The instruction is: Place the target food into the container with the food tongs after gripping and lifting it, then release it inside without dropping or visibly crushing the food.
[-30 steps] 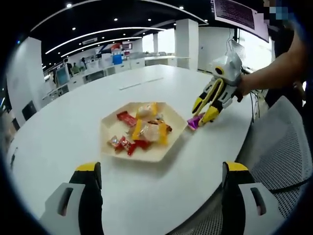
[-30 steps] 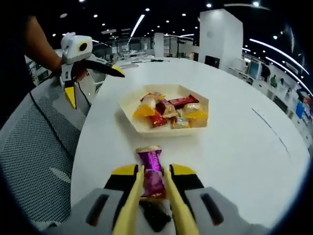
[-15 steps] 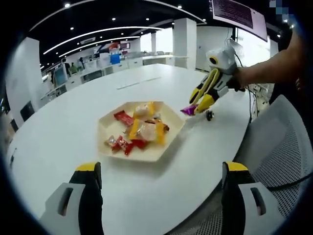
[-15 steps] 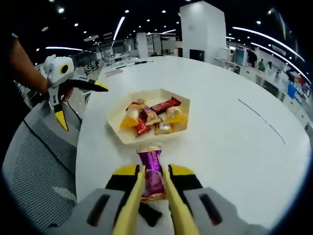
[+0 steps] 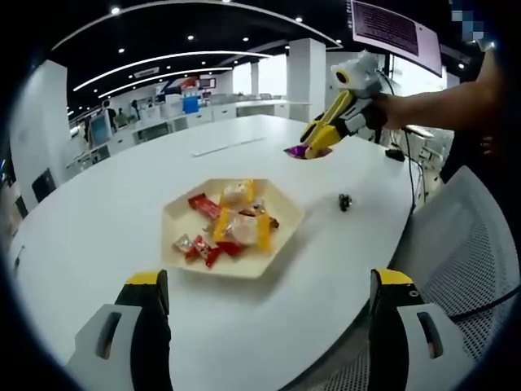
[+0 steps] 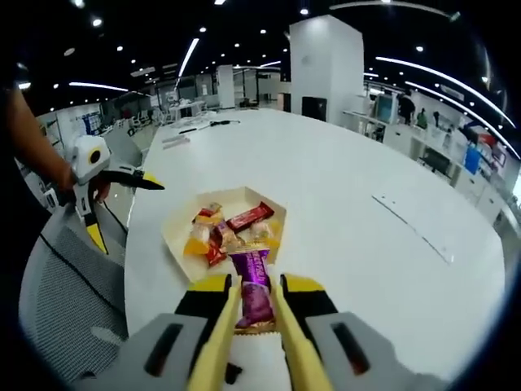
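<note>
Right gripper (image 6: 253,303): jaws clamped on the purple-wrapped candy (image 6: 253,293), held in the air above the table.
Left gripper (image 5: 264,303): jaws spread wide, nothing between them.
Container: cream hexagonal tray (image 5: 284,239) of wrapped sweets on the white oval table (image 5: 106,212).

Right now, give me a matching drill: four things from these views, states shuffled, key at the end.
1. purple-wrapped candy
2. cream hexagonal tray
3. left gripper
4. small black object

a. jaws wide apart, holding nothing
b. lying on the white table beside the tray
c. clamped between yellow jaws, held above the table
d. holds assorted wrapped sweets

Pairs: 1-c, 2-d, 3-a, 4-b
</note>
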A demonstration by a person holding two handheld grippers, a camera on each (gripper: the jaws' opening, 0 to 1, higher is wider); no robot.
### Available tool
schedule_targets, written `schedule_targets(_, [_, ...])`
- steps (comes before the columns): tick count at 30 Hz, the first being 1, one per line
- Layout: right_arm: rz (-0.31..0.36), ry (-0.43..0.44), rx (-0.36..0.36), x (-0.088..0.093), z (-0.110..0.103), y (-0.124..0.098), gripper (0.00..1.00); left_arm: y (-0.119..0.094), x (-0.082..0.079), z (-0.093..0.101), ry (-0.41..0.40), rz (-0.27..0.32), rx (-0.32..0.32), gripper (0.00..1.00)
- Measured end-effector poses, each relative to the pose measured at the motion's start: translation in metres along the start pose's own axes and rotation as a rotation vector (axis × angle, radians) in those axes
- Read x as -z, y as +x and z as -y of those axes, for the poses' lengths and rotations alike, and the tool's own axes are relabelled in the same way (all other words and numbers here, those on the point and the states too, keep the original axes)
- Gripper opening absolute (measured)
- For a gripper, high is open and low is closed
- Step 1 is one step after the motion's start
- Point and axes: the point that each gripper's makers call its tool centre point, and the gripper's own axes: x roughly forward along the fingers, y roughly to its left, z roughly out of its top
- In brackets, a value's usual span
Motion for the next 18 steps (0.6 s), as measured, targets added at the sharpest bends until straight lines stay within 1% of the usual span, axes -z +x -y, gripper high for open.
schedule_targets(5, [0.021, -0.030, -0.004, -0.025, -0.003, 0.002, 0.23, -0.001, -0.002, -0.002, 0.006, 0.009, -0.011, 0.99])
schedule_targets(9, [0.032, -0.039, -0.010, -0.039, -0.004, 0.008, 0.23, -0.002, -0.003, -0.004, 0.002, 0.014, -0.021, 0.99])
schedule_targets(16, [0.046, -0.066, -0.023, -0.057, -0.011, 0.013, 0.22, -0.001, -0.002, -0.003, 0.008, 0.005, -0.020, 0.99])
schedule_targets(18, [0.050, -0.065, -0.023, -0.059, -0.012, 0.015, 0.22, -0.001, -0.002, -0.003, 0.010, 0.008, -0.022, 0.99])
